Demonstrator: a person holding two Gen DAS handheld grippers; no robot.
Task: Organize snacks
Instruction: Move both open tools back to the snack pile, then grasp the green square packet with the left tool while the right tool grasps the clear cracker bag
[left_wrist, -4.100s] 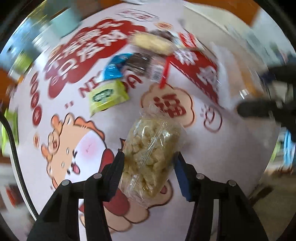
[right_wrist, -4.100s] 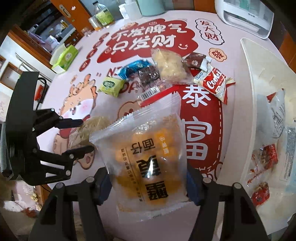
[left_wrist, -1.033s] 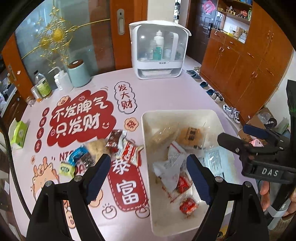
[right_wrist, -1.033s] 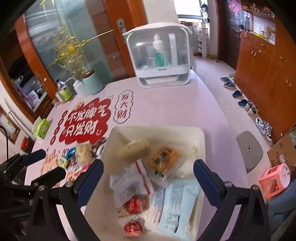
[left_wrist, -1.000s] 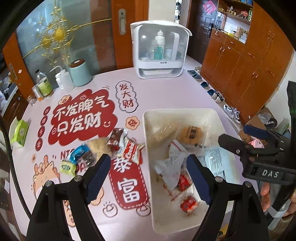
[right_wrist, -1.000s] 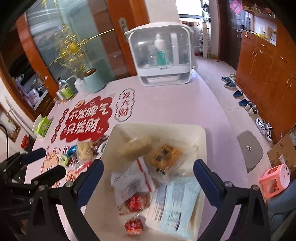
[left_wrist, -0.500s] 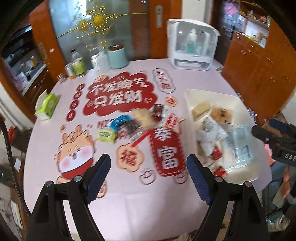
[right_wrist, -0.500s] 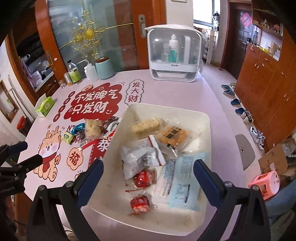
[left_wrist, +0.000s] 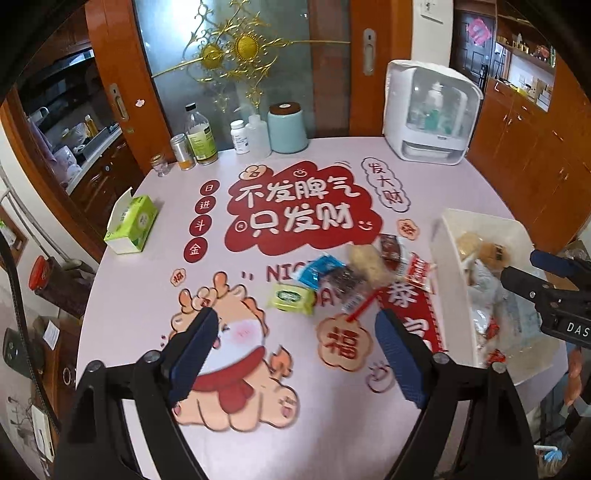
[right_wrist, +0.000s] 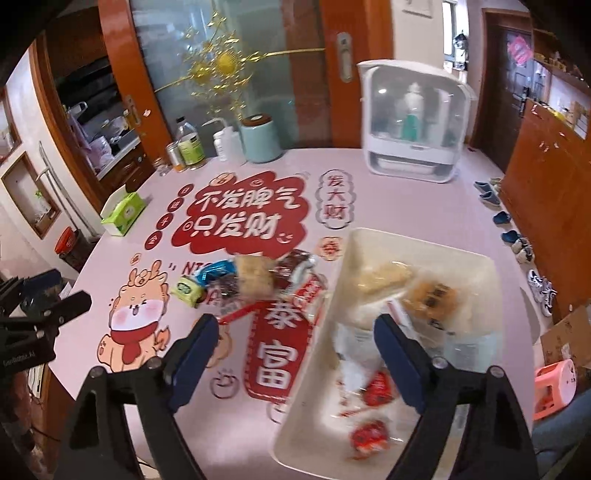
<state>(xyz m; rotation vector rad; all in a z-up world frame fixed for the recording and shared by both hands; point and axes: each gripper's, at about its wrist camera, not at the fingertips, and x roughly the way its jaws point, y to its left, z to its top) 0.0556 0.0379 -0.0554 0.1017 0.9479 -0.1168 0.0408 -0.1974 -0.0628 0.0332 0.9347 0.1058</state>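
Snack packets in mixed wrappers (left_wrist: 343, 275) lie clustered mid-table on the pink printed tablecloth (left_wrist: 147, 295), just beside the white plastic tray (right_wrist: 417, 236) already holding several. Step judged: between placements, returning for another packet; left gripper (left_wrist: 295, 354) empty with jaws opening, right gripper (right_wrist: 295, 354) empty with jaws closing, so the next move calls for descending over one loose packet

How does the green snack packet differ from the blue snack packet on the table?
The green snack packet is light green with a dark oval label; the blue snack packet is bright blue with white marks. The green snack packet lies alone, nearest the cartoon dragon print, while the blue snack packet is partly covered by a dark packet. Both are small, lie flat on the table, and are not yet in the white bin.
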